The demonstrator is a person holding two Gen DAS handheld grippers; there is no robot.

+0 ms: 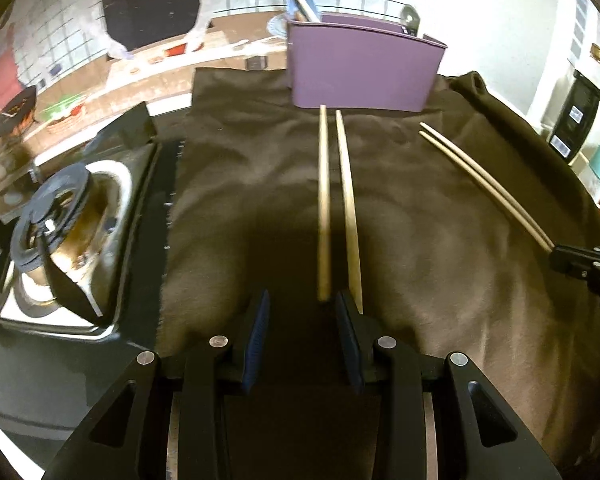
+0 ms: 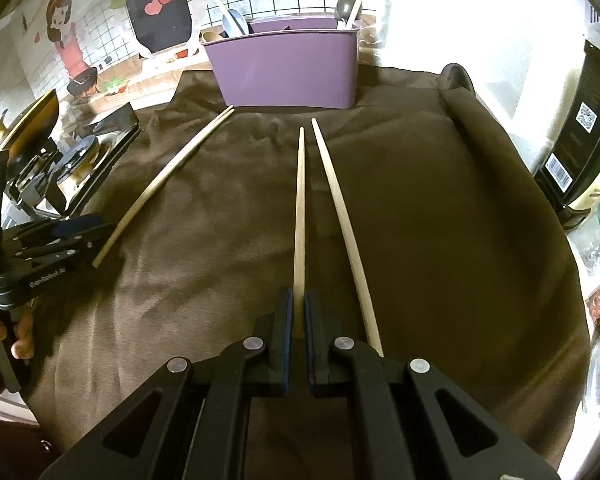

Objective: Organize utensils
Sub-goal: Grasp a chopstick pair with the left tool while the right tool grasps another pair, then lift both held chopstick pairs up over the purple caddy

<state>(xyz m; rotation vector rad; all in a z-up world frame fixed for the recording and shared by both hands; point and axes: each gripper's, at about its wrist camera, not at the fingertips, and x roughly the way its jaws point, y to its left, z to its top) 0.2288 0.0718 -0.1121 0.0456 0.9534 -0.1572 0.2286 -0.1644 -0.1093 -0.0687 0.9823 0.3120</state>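
Note:
A purple utensil holder (image 1: 364, 72) stands at the far edge of a brown cloth (image 1: 240, 200); it also shows in the right wrist view (image 2: 288, 72), with spoons in it. My left gripper (image 1: 302, 308) is open; the near end of one wooden chopstick (image 1: 324, 216) lies between its fingers and its partner (image 1: 350, 216) lies by the right finger. My right gripper (image 2: 296, 312) is shut on the near end of one chopstick (image 2: 299, 216); the other (image 2: 342, 224) lies free beside it.
A gas stove burner (image 1: 60, 216) sits left of the cloth. A black box (image 2: 584, 128) stands at the right. The left gripper and the hand holding it (image 2: 40, 264) show at the left edge of the right wrist view.

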